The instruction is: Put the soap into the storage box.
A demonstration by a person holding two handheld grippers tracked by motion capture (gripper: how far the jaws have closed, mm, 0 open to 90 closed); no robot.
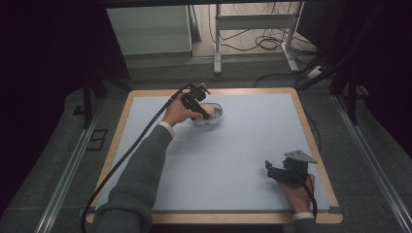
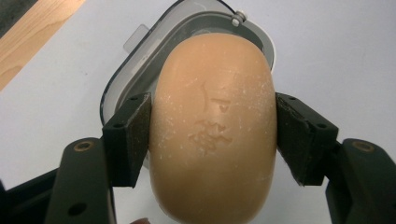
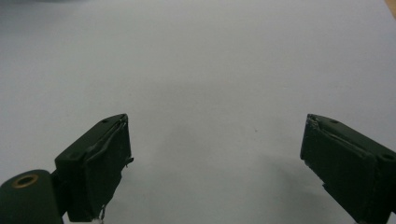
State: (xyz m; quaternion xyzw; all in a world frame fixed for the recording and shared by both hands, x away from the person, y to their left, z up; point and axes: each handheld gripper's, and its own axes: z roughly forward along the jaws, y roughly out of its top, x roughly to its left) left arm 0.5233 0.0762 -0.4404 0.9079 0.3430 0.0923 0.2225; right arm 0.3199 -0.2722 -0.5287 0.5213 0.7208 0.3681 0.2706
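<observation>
Soap bar (image 2: 212, 130): waxy, matt tan, stamped, white-speckled. Dish (image 2: 140, 60) under it: smooth grey plastic. Mat (image 1: 243, 145) beneath dish: matt pale blue; table edge (image 1: 116, 141): bare wood.

Soap (image 2: 212, 130): peach-orange, dusted with fine white specks, a faint embossed mark in the same colour. Dish (image 2: 140, 60): translucent grey-white, darker grey inside, small silver fitting at the rim. Left gripper (image 2: 212, 140): matt black jaws, brass-coloured screw holes. Right gripper (image 3: 217, 163): black jaws too, one brass-coloured ring; in the high view a grey plate on top. Counter (image 1: 243, 145): plain pale blue-grey sheet, no pattern, framed by a light wood edge. Sleeve (image 1: 141, 174): grey-green knit, white cuff. Cable (image 1: 126, 155): black. Floor (image 1: 53, 145): dark grey.
</observation>
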